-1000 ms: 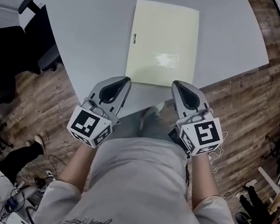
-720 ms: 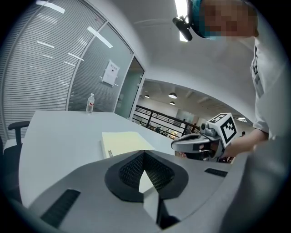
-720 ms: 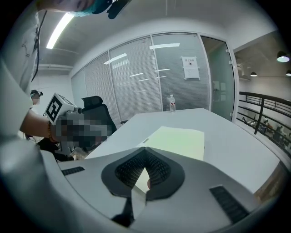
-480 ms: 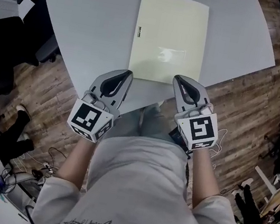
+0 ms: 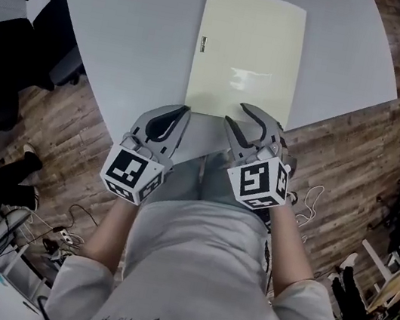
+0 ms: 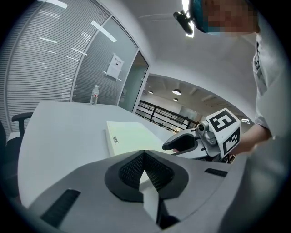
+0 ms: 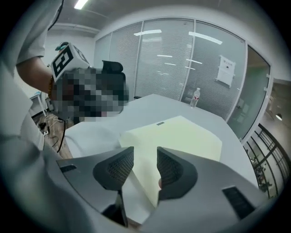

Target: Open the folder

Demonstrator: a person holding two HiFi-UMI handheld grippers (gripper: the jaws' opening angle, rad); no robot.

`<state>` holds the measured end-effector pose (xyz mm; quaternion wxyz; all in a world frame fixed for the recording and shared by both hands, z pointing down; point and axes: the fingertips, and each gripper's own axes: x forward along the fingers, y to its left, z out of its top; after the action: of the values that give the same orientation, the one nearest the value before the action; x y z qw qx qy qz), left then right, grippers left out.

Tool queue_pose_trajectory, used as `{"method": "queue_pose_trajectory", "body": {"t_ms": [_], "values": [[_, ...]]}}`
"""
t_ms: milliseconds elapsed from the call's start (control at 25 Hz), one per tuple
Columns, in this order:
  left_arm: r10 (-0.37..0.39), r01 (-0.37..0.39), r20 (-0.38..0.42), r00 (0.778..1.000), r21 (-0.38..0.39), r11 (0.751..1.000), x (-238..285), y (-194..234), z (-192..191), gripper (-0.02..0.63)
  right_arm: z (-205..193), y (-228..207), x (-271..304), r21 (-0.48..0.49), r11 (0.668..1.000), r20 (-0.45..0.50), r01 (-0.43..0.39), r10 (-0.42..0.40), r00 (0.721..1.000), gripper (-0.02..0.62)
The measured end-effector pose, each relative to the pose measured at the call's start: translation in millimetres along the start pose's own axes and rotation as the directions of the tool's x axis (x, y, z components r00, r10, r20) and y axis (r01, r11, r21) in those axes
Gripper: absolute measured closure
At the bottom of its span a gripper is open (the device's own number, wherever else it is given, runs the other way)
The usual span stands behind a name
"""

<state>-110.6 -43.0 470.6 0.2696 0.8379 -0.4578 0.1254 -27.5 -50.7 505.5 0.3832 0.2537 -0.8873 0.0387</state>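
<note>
Closed folder (image 5: 247, 53) lies flat on the table (image 5: 131, 28). Right gripper (image 5: 237, 116), jaws just opened, seemingly straddles its near edge, ungripped; left gripper (image 5: 184, 109) closed, empty. Too deep a bite would pinch both covers.

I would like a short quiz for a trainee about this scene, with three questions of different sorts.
1. True or false: the folder on the table lies open.
2. Which hand-held gripper has its jaws apart?
3. Fill in: the folder is pale ____.
Key: 1 false. 2 The right hand-held gripper; its jaws have just been opening and press on nothing; the left hand-held gripper is shut. 3 yellow.
</note>
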Motion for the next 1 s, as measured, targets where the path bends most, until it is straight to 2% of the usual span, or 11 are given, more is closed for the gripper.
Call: {"method": "queue_pose_trajectory", "body": {"t_ms": [160, 360, 640, 760, 800, 880, 1000], "values": [[0.013, -0.013, -0.006, 1.000, -0.010, 1.000, -3, 5, -6, 0.597, -5, 17, 14, -0.123, 0.992, -0.061, -0.027, 0.019, 0.998, 0.389], [0.023, -0.023, -0.012, 1.000, -0.023, 0.999, -5, 9, -12, 0.597, -14, 31, 29, -0.296, 0.955, -0.109, -0.027, -0.006, 0.994, 0.376], [0.032, -0.032, -0.023, 0.999, -0.035, 0.999, -8, 12, -20, 0.597, -23, 35, 46, -0.409, 0.912, -0.130, 0.013, -0.072, 0.989, 0.373], [0.032, -0.033, -0.026, 0.999, -0.037, 0.999, -6, 11, -21, 0.597, -25, 32, 49, -0.423, 0.905, -0.127, 0.043, -0.106, 0.986, 0.382], [0.033, -0.034, -0.027, 0.999, -0.038, 0.999, -6, 11, -21, 0.597, -24, 31, 48, -0.416, 0.908, -0.121, 0.052, -0.112, 0.986, 0.421], [0.034, -0.035, -0.030, 0.999, -0.038, 0.999, -5, 11, -22, 0.597, -20, 30, 45, -0.368, 0.929, -0.107, 0.048, -0.094, 0.990, 0.438], [0.036, -0.038, -0.039, 0.999, -0.036, 0.999, 1, 13, -27, 0.597, -16, 30, 44, -0.244, 0.970, -0.087, 0.008, -0.030, 0.996, 0.455]]}}
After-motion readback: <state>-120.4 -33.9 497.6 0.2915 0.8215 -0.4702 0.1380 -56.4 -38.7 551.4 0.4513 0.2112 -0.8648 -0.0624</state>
